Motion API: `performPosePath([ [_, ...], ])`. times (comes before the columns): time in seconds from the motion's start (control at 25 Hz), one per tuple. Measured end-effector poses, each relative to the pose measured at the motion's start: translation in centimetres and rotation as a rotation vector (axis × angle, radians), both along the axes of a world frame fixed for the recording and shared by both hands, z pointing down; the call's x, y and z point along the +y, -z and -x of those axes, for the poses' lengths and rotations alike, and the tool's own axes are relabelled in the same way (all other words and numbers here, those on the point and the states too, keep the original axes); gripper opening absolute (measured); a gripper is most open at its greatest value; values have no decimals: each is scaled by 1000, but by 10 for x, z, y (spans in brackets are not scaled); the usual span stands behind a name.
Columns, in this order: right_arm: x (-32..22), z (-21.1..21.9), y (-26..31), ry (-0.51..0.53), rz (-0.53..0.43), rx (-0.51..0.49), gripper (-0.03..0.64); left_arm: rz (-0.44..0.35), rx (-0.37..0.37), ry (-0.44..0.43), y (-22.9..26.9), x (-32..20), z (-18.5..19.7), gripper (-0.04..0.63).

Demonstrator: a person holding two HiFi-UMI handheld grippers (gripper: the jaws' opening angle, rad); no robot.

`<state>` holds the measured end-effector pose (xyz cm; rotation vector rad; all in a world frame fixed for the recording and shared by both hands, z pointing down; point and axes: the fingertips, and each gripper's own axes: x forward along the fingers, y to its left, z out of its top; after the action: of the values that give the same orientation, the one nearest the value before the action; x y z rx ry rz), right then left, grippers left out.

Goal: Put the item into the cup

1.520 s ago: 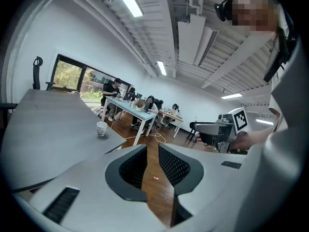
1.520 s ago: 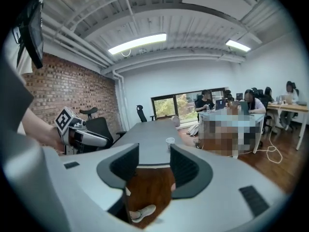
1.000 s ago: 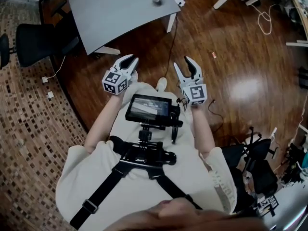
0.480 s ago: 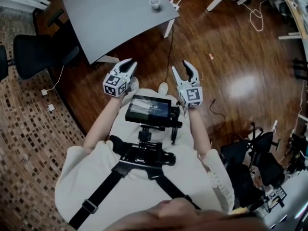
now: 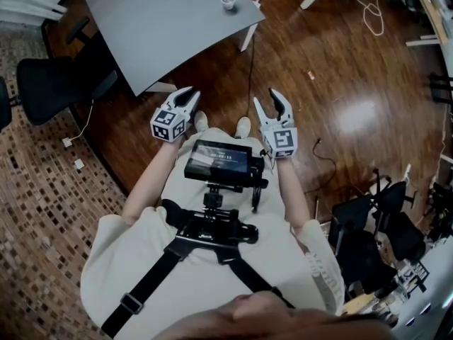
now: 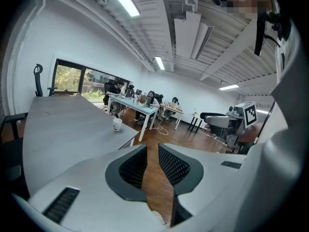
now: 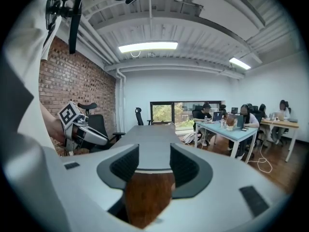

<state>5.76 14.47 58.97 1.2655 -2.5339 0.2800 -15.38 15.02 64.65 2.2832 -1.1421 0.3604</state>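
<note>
A small white paper cup (image 5: pixel 228 0) stands near the right corner of the grey table (image 5: pixel 163 27), well ahead of me. In the left gripper view the cup (image 6: pixel 117 124) shows on the tabletop (image 6: pixel 63 129) to the left. My left gripper (image 5: pixel 187 95) is held in front of my chest, over the wooden floor. Its jaws (image 6: pixel 152 151) stand a narrow gap apart with nothing between them. My right gripper (image 5: pixel 270 99) is beside it, open wider (image 7: pixel 154 161) and empty. I see no item in either gripper.
A black office chair (image 5: pixel 49 76) stands left of the table. Cables (image 5: pixel 368 13) and a small orange object (image 5: pixel 310 75) lie on the floor at right. Dark chairs (image 5: pixel 368 239) crowd the lower right. A screen rig (image 5: pixel 219 160) hangs on my chest. People sit at far desks (image 7: pixel 231 122).
The table and cup have come slightly nearer as the person steps forward. Both grippers stay held up in front of the chest, with the jaws unchanged.
</note>
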Motion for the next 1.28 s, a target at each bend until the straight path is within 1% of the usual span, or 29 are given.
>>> performPosePath([
  [0.56,7,-9,-8,-47,2,29,212,23,-2,-21,-9,-5,0,72],
  [0.8,8,-10,-7,-64,12,-6,213,25,-5,-17,-12,-5,1,72],
  [1.12,8,-3,-9,-36,5,0,212,36,-11,2,-15,-1,5,71],
  [1.28,6,-2,-9,-34,-4,22,212,39,-15,14,-16,0,7,71],
])
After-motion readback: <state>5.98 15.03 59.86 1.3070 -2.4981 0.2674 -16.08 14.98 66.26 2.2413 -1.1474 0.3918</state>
